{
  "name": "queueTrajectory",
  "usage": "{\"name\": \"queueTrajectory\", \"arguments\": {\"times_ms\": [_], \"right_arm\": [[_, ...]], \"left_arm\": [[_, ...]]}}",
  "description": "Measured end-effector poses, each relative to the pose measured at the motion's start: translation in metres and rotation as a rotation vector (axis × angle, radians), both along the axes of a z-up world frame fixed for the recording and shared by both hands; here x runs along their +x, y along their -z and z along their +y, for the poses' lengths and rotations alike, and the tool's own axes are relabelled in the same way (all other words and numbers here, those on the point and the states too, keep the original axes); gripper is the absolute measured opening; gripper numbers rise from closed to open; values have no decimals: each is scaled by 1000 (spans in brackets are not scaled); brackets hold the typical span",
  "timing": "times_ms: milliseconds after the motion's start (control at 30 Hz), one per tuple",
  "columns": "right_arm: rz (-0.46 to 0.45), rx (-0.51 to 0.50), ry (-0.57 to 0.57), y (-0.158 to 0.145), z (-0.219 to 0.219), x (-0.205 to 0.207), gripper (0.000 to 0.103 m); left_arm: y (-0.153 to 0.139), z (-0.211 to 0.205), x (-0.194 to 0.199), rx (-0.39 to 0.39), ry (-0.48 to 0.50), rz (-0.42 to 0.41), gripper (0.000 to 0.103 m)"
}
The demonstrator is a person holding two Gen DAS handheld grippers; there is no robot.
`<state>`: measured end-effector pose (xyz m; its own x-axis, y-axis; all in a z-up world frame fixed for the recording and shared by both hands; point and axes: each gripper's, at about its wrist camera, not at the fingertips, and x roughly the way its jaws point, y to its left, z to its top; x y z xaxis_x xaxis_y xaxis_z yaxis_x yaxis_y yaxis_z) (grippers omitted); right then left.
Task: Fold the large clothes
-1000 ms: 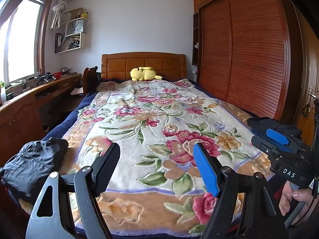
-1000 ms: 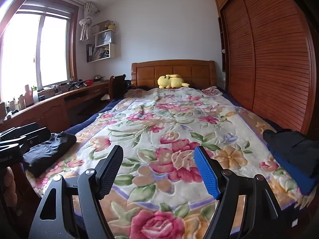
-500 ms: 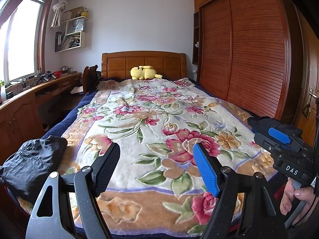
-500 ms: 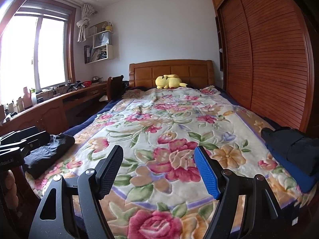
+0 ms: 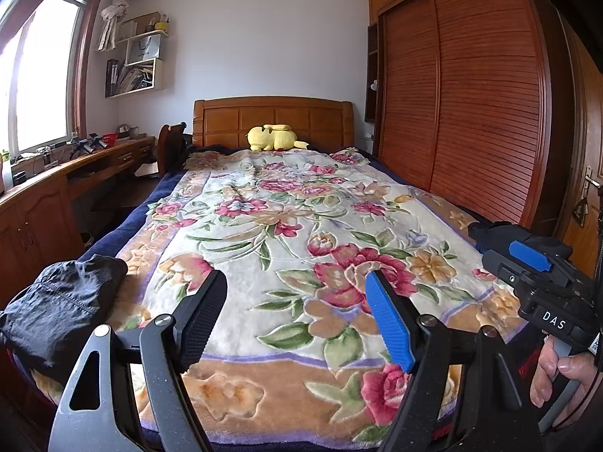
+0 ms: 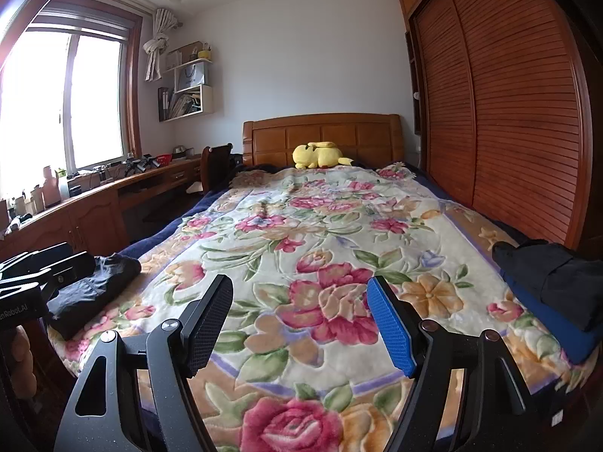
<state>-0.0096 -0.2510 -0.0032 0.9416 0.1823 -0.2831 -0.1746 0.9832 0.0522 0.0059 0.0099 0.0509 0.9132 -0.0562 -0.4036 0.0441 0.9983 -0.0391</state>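
Observation:
A dark crumpled garment (image 5: 60, 309) lies on the near left corner of the bed; it also shows in the right wrist view (image 6: 90, 293). A folded black and blue stack (image 6: 557, 301) sits at the bed's near right edge. My left gripper (image 5: 296, 320) is open and empty, held above the foot of the bed. My right gripper (image 6: 301, 324) is open and empty too, above the foot of the bed. The right gripper's body shows in the left wrist view (image 5: 542, 286), held by a hand. The left gripper's body shows at the left edge of the right wrist view (image 6: 34, 282).
The bed carries a floral blanket (image 5: 286, 233). A yellow plush toy (image 5: 273, 137) lies by the wooden headboard (image 5: 271, 120). A wooden desk (image 5: 56, 188) and chair (image 5: 169, 143) run along the left wall. A slatted wardrobe (image 5: 471, 105) fills the right wall.
Both views have tilted up slightly, so the bed sits a little lower in frame. Both grippers remain open and the clothes have not moved.

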Motion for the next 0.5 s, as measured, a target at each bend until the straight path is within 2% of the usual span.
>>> {"name": "queueTrajectory", "arguments": {"times_ms": [500], "right_arm": [[-5,0,6,0,-1,-1,75]], "left_arm": [[0,0,0,6,0,-4,77]]}}
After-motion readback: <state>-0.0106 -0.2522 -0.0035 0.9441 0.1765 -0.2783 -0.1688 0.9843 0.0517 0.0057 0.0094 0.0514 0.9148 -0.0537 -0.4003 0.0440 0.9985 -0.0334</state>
